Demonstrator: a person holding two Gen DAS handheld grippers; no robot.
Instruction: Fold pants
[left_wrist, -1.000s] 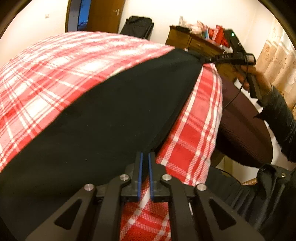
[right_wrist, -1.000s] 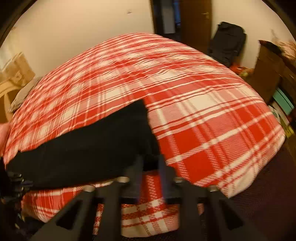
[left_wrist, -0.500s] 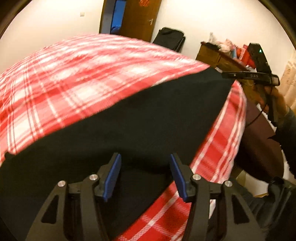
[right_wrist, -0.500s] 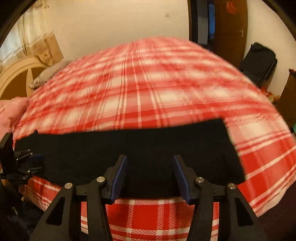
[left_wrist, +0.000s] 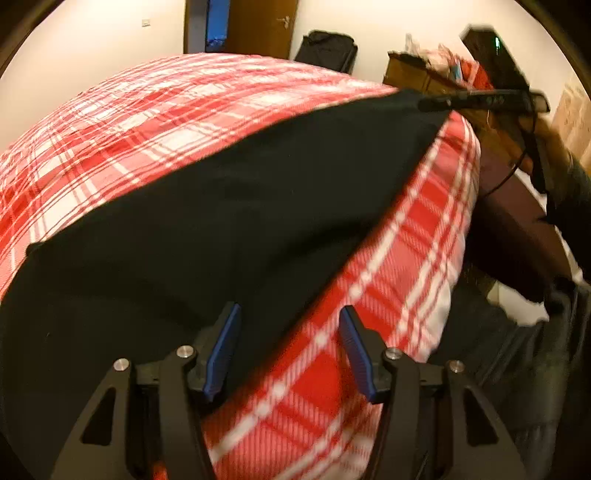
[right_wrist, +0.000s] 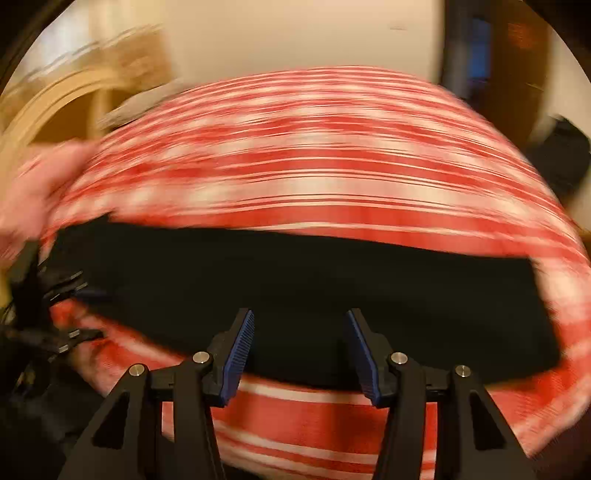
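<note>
Risk: pants (left_wrist: 229, 206) lie as one long black band along the near edge of the bed (left_wrist: 166, 107); a pinch that takes only the top layer would peel the fold apart, and a pinch that goes too deep would catch the plaid cover with it. The right view is smeared by motion, so edges there are hard to judge.

Left tool (left_wrist: 290, 349): wide, empty; near edge of the pants runs between its fingers, left finger over black cloth, right finger over plaid.

Right tool (right_wrist: 301, 352): wide, empty; pants lie just beyond and under its tips, stretching left and right.

Pants: flat on the bed, near its front edge, not held by either tool.
</note>
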